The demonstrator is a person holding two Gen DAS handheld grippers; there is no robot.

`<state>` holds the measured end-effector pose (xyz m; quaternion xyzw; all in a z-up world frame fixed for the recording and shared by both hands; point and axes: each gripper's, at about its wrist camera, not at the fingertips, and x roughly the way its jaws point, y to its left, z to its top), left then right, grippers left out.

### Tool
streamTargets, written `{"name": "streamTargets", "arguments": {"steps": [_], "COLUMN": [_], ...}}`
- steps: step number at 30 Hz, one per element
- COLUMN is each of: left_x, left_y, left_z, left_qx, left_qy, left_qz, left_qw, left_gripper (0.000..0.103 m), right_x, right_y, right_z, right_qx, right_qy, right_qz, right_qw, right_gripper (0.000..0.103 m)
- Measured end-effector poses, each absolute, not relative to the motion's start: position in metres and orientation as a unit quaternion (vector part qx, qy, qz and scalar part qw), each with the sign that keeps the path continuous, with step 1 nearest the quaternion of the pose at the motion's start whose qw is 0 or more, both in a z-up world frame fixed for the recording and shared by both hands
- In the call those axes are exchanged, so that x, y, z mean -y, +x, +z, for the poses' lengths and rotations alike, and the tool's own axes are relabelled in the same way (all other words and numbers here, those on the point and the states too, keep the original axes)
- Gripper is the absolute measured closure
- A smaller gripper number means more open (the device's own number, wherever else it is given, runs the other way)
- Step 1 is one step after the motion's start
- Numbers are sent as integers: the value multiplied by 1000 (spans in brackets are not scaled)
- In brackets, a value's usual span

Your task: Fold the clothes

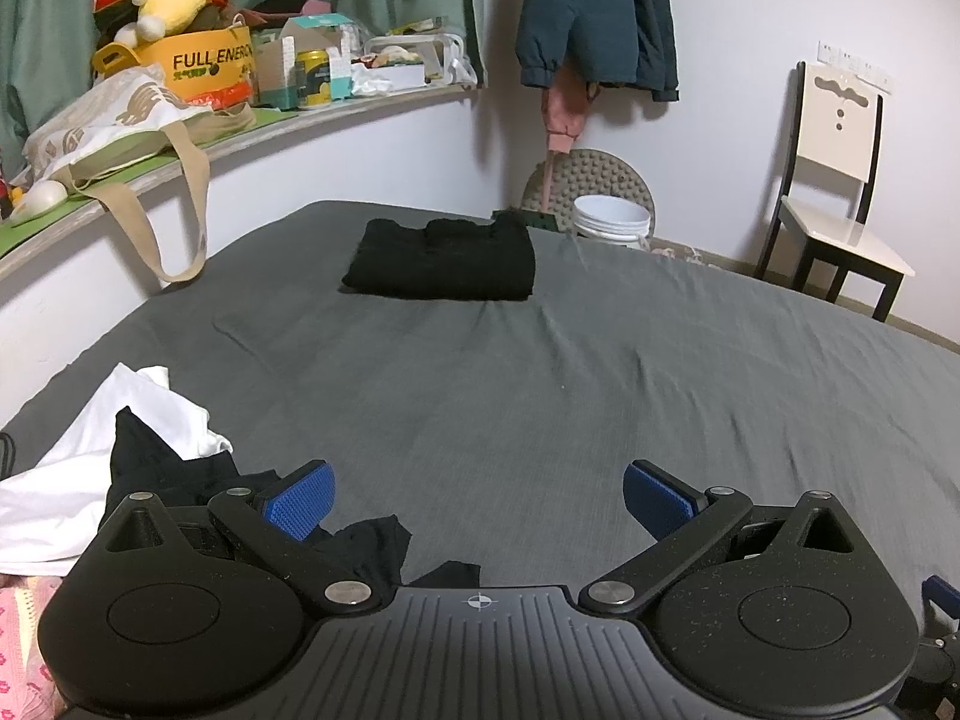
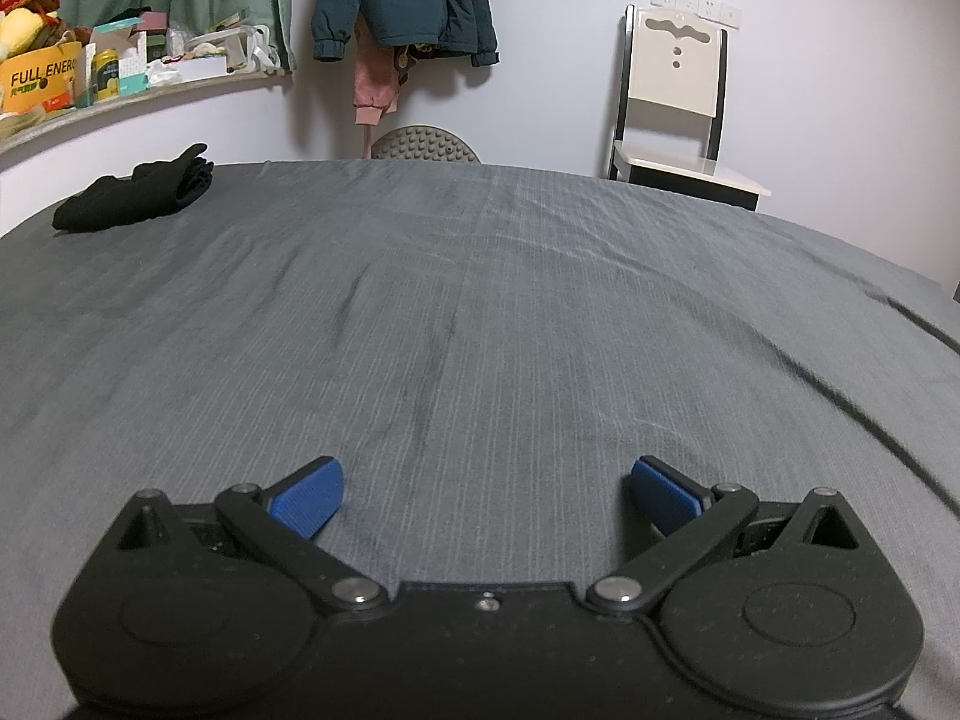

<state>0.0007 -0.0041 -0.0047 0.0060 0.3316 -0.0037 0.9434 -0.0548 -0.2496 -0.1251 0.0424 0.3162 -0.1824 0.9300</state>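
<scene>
A folded black garment (image 1: 441, 261) lies at the far side of the grey bed sheet (image 1: 540, 372); the right wrist view shows this folded black garment (image 2: 135, 189) at the far left. Near me on the left, a crumpled white garment (image 1: 90, 468) lies with a loose black garment (image 1: 180, 468) on top of it. My left gripper (image 1: 478, 498) is open just right of that pile, its left pad (image 1: 300, 501) over the black cloth's edge, holding nothing. My right gripper (image 2: 486, 495) is open over bare grey bed sheet (image 2: 480, 312), nothing between its pads.
A cluttered shelf (image 1: 240, 126) with a tote bag (image 1: 114, 126), boxes and a yellow plush runs along the left wall. A teal jacket (image 1: 594, 12) hangs on the wall. A white bucket (image 1: 611, 221) and a chair (image 1: 834, 198) stand beyond the bed. A pink patterned cloth (image 1: 24, 654) shows at bottom left.
</scene>
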Motion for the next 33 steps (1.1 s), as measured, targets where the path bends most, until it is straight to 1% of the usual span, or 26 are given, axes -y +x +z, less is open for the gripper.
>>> {"name": "streamTargets", "arguments": {"steps": [15, 20, 24, 29, 33], "left_x": [3, 2, 2, 2, 2], "left_y": [1, 1, 2, 3, 3], "left_z": [-3, -3, -3, -3, -4], "left_qx": [-334, -335, -336, -337, -339], "left_qy": [7, 6, 5, 2, 0], "left_qz": [-5, -5, -5, -6, -7], "left_qw": [943, 942, 942, 941, 941], "left_gripper": [0, 0, 0, 0, 0], "right_x": [241, 243, 239, 222, 210], "right_y": [-54, -55, -61, -66, -72], "right_z": [-123, -122, -114, -82, -57], "right_qx": [-314, -311, -280, -231, -211], "right_qy": [25, 39, 44, 35, 27], "right_qz": [-193, -189, -186, -153, -120], "right_qw": [929, 931, 941, 960, 970], "right_gripper": [0, 0, 0, 0, 0]}}
